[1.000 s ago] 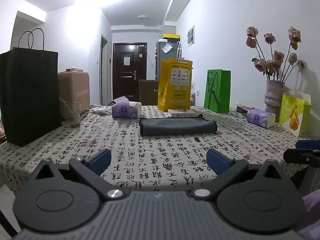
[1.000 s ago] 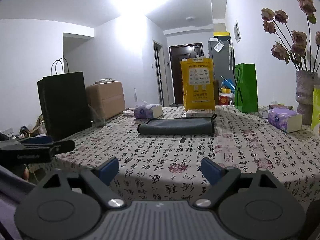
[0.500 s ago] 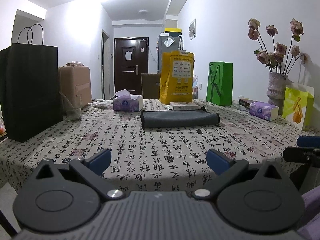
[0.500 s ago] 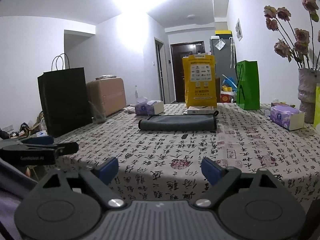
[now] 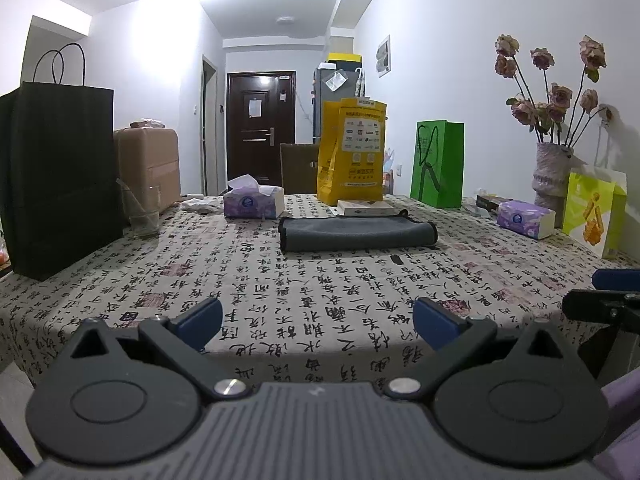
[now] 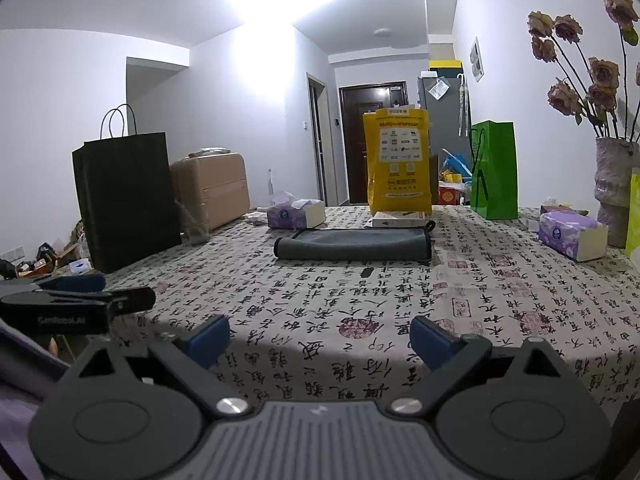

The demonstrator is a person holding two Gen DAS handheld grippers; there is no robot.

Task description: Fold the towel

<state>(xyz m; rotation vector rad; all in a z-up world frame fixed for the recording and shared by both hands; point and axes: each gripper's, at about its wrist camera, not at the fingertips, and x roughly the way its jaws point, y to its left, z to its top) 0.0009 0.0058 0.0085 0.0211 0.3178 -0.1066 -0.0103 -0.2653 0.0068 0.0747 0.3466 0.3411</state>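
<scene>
Matt grey cloth towel (image 5: 357, 233); printed cloth tablecloth (image 5: 280, 280)

Right tongs (image 6: 319, 338) at the near edge of the table (image 6: 500, 312), blue-tipped fingers spread wide, nothing between them. Straight ahead and well apart, a folded grey towel (image 6: 354, 243) flat on the calligraphy-print cloth. Just behind the towel, a flat white box (image 6: 396, 221) and an upright yellow bag (image 6: 399, 165). Ahead to the right, a green gift bag (image 6: 494, 168), a purple tissue pack (image 6: 572, 235) and a vase of dried roses (image 6: 614, 188). Ahead to the left, a tissue box (image 6: 295, 213), a black paper bag (image 6: 126, 196) and a tan suitcase (image 6: 212, 188). At far left, near the table edge, the left tongs (image 6: 80, 300), seen side-on.
</scene>
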